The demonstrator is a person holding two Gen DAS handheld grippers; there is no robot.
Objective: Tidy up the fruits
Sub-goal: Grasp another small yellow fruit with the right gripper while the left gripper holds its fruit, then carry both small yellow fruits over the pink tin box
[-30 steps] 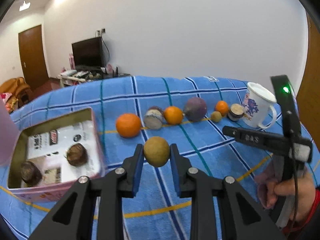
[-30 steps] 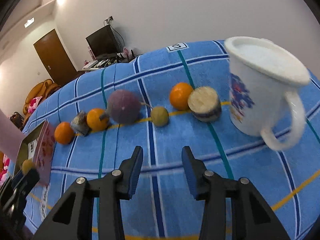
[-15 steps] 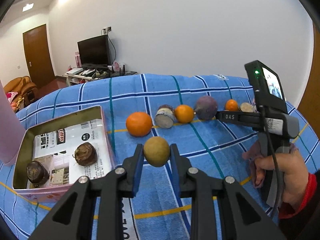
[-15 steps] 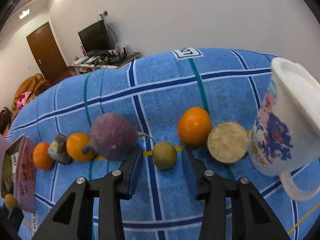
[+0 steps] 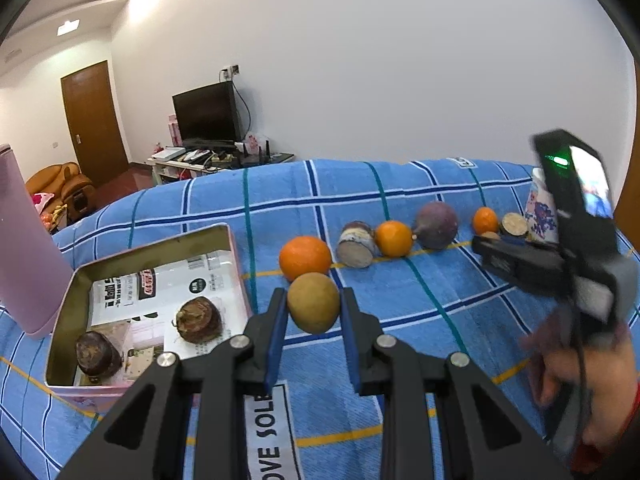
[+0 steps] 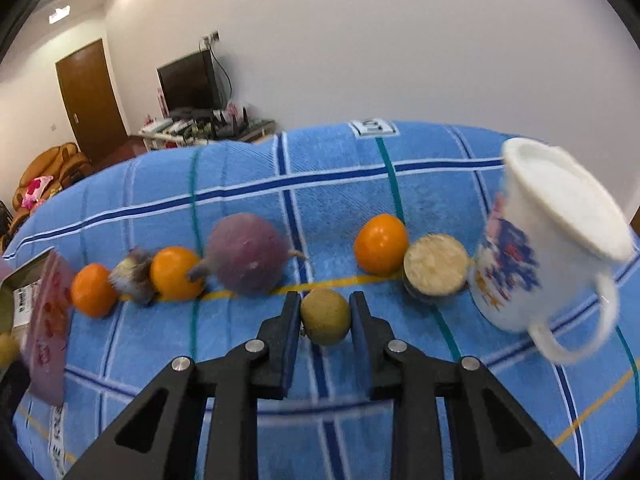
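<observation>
My left gripper (image 5: 313, 297) is shut on a round yellow-brown fruit (image 5: 313, 305) and holds it above the blue checked cloth, just right of the pink tin box (image 5: 160, 246). In the tin lie two dark brown fruits (image 5: 199, 318). My right gripper (image 6: 325, 303) is shut on a small yellow-green fruit (image 6: 325, 317) at the row on the yellow stripe. That row holds oranges (image 6: 380, 244), a purple fruit (image 6: 246, 254) and a cut piece (image 6: 436, 270). In the left wrist view the right gripper (image 5: 485, 245) is at the row's far right, held by a hand.
A white mug with a blue pattern (image 6: 552, 240) stands right of the cut piece, close to the right gripper. The tin's pink lid (image 5: 28, 248) leans upright at its left side. Another orange (image 5: 305, 258) and a cut piece (image 5: 356, 244) lie just behind the left gripper.
My right gripper moved up to the row and shut on the small yellow-green fruit. The left gripper kept its hold on its fruit, tilting up slightly.
</observation>
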